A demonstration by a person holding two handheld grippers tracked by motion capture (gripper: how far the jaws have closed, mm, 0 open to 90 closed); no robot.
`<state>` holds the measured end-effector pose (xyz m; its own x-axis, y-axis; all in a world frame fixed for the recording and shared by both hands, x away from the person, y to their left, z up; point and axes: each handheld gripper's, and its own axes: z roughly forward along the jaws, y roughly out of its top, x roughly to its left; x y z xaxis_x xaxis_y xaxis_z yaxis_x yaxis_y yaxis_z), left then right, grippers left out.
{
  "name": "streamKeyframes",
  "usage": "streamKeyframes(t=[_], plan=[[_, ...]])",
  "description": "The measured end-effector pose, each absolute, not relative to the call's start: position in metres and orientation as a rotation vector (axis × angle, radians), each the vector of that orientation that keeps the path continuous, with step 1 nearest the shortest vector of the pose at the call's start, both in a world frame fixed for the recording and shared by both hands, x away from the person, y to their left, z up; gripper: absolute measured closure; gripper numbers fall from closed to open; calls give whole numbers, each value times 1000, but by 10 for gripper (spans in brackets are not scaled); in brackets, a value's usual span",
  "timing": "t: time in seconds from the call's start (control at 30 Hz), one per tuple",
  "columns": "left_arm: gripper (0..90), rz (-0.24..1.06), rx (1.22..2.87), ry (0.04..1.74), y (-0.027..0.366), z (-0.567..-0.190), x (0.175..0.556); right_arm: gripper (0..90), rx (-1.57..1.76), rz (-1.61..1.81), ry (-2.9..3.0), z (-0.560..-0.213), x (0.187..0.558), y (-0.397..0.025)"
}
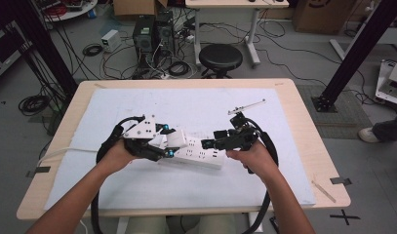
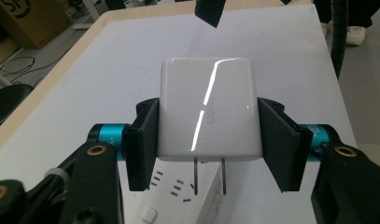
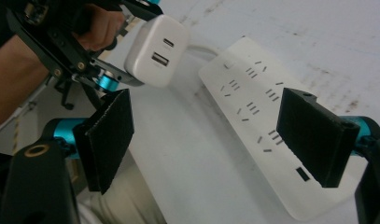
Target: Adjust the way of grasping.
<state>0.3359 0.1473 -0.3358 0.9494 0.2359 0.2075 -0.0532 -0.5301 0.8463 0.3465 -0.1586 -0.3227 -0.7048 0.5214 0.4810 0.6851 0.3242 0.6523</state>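
The left gripper (image 2: 207, 149) pinches a white USB charger (image 2: 207, 112) between its jaws, the two prongs pointing down over the white power strip (image 2: 178, 200) just beneath. Farther off, the right gripper (image 3: 222, 135) has its jaws spread wide astride the strip's far end, holding nothing.

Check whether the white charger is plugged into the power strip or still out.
Out. The left gripper holds the charger above the power strip; its two prongs are fully exposed, not seated.

Grey floor (image 1: 284, 58) (cables (image 1: 93, 49)), black stool (image 1: 220, 57)
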Motion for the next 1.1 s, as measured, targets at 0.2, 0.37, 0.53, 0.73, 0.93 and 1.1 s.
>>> streamKeyframes(t=[0.2, 0.37, 0.53, 0.73, 0.93, 1.1], plan=[[426, 370, 2091, 109, 139, -335, 336, 193, -1103, -1327, -2349, -323, 349, -155], [426, 373, 2093, 87, 130, -334, 334, 194, -1121, -1315, -2281, -324, 353, -151], [426, 381, 2095, 76, 126, -335, 334, 197, -1112, -1308, -2249, -327, 356, -145], [426, 383, 2106, 62, 119, -337, 333, 253, -1097, -1294, -2182, -333, 360, -137], [426, 380, 2106, 46, 114, -337, 331, 331, -1104, -1246, -2156, -339, 365, -128], [426, 381, 2106, 28, 112, -337, 330, 482, -1079, -1265, -2098, -345, 366, -125]])
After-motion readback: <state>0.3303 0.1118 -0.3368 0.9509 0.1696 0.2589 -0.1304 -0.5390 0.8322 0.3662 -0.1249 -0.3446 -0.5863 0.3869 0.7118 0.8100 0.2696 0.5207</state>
